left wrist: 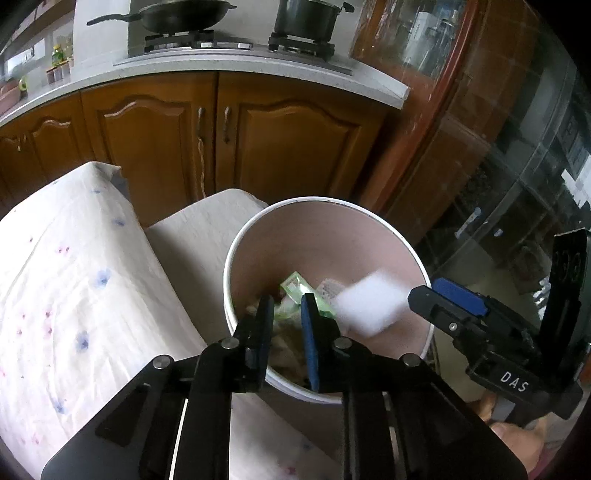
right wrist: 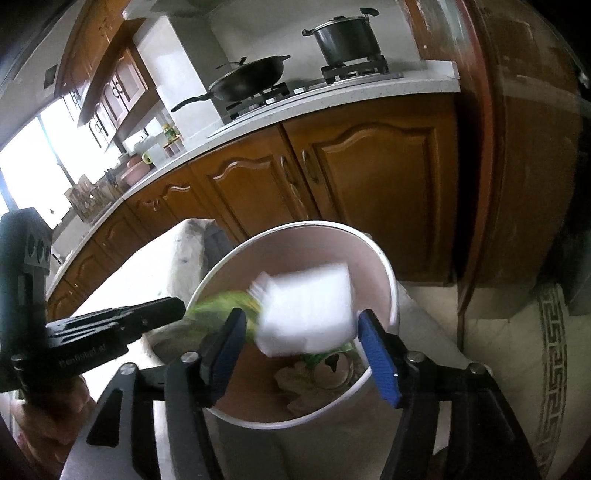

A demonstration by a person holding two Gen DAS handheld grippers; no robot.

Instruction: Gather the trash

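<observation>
A white bin (left wrist: 236, 251) (right wrist: 392, 284) with a pinkish inside stands on the floor under both grippers. In the left wrist view my left gripper (left wrist: 286, 300) hangs over it, open by a narrow gap. A green wrapper (left wrist: 295, 290) (right wrist: 225, 304) shows just past its tips, blurred in the right wrist view. My right gripper (right wrist: 301, 317) (left wrist: 424, 295) is open wide over the bin. A blurred white block (right wrist: 306, 310) (left wrist: 369, 306) hangs between its blue pads without touching either. A can (right wrist: 334, 369) and crumpled paper (right wrist: 299, 389) lie in the bin.
A table under a flowered white cloth (left wrist: 66, 295) lies left of the bin, with a cloth-covered seat (left wrist: 207, 225) behind it. Brown cabinets (left wrist: 288, 147) carry a worktop with a wok (left wrist: 181, 14) and a pot (left wrist: 306, 16). Glass doors (left wrist: 517, 206) stand on the right.
</observation>
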